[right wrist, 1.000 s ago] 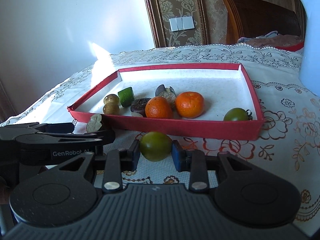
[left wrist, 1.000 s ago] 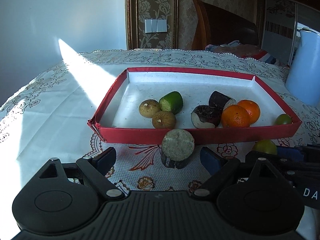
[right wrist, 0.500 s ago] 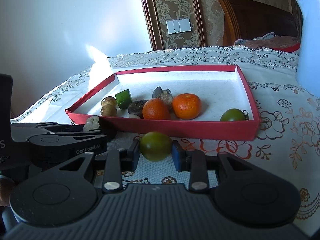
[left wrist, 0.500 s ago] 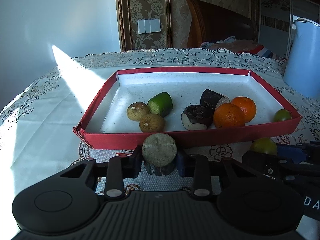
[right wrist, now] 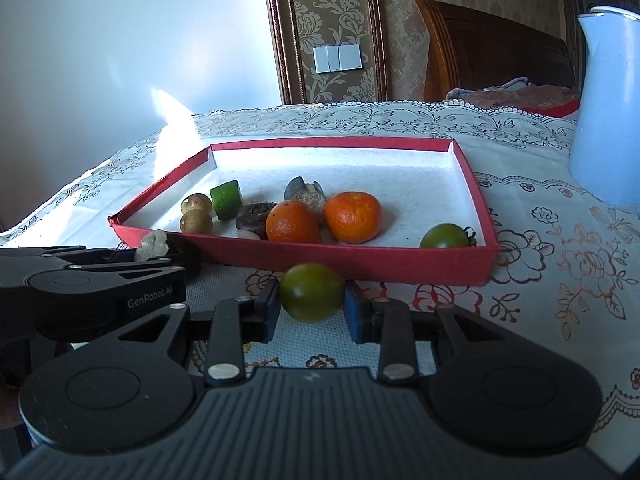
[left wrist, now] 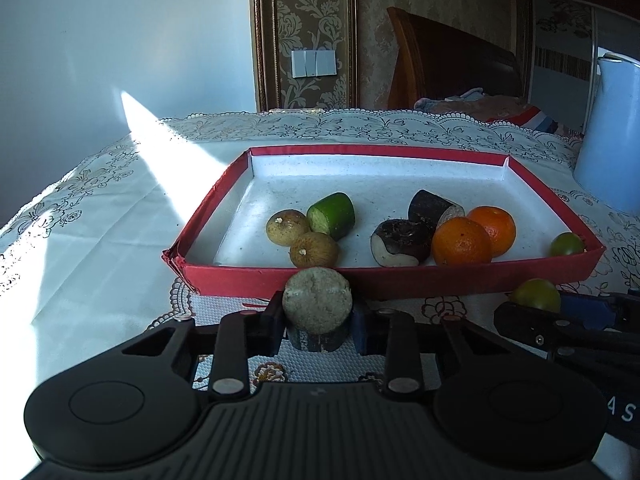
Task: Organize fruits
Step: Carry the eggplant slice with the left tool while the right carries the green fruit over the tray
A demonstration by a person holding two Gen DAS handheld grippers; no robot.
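In the lower centre of the left wrist view, a dark-skinned chunk (left wrist: 317, 312) with a pale, rough cut face is pinched between the fingers of the left gripper (left wrist: 318, 326), just in front of the near wall of the red tray (left wrist: 400, 280). In the lower centre of the right wrist view, a green tomato (right wrist: 312, 298) is clamped between the fingers of the right gripper (right wrist: 311, 312), likewise just short of the tray's near wall (right wrist: 360, 262). Inside the tray, two brown round fruits (left wrist: 302, 236) are seen touching at centre left, with a green cut piece (left wrist: 332, 216) just behind them. Right of centre, two dark pieces (left wrist: 416, 228) lie against two oranges (left wrist: 474, 236), which touch each other. A second green tomato (left wrist: 566, 244) sits alone in the tray's near right corner. The tray rests on a white embroidered cloth (left wrist: 100, 240). A pale blue jug (left wrist: 612, 144) stands at the right edge of the frame.
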